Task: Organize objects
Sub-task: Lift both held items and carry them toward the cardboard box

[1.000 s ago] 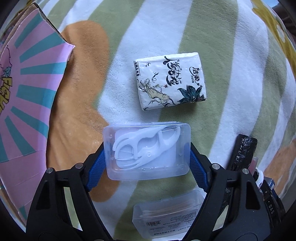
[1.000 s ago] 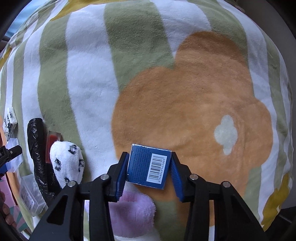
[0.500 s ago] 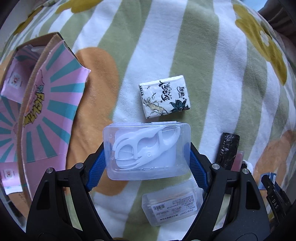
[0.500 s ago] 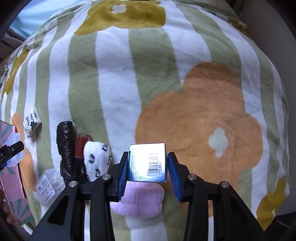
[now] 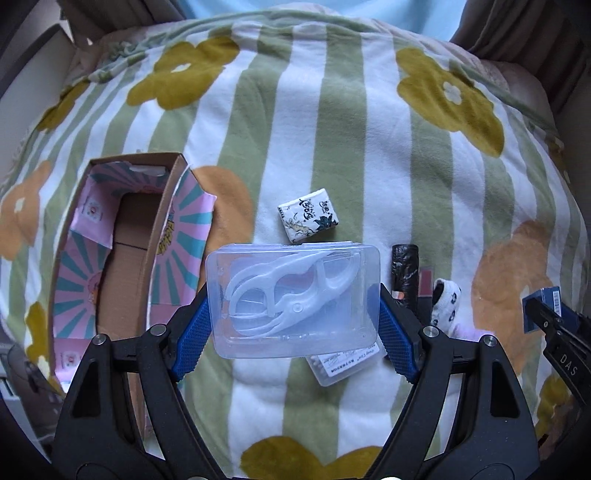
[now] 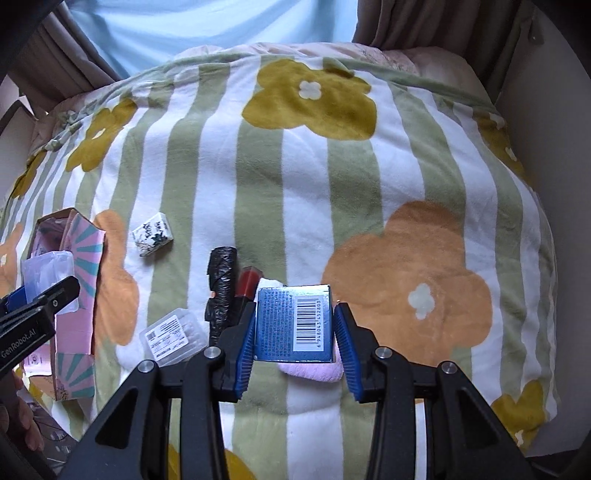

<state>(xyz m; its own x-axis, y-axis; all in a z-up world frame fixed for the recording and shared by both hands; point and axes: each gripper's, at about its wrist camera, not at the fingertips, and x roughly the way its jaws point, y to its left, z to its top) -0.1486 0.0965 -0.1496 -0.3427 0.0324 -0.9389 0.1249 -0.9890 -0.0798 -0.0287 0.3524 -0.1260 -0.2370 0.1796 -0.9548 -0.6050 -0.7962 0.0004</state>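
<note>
Striped fleece blanket [image 5: 369, 166], green and white bands running from near edge to far edge. Mustard flower prints along its far edge, orange flower prints at left and right edges. Pinkish bedding [image 6: 436, 62] just past the far edge. Light blue fabric [image 6: 221, 29] behind that, brown curtains [image 6: 406, 22] on either side. Beige panel [image 6: 546, 110] beside the right edge.

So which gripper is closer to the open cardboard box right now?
Left. The left gripper, clamping the clear floss pick case, sits right beside the open cardboard box. The right gripper, holding the blue box, is farther right.
</note>
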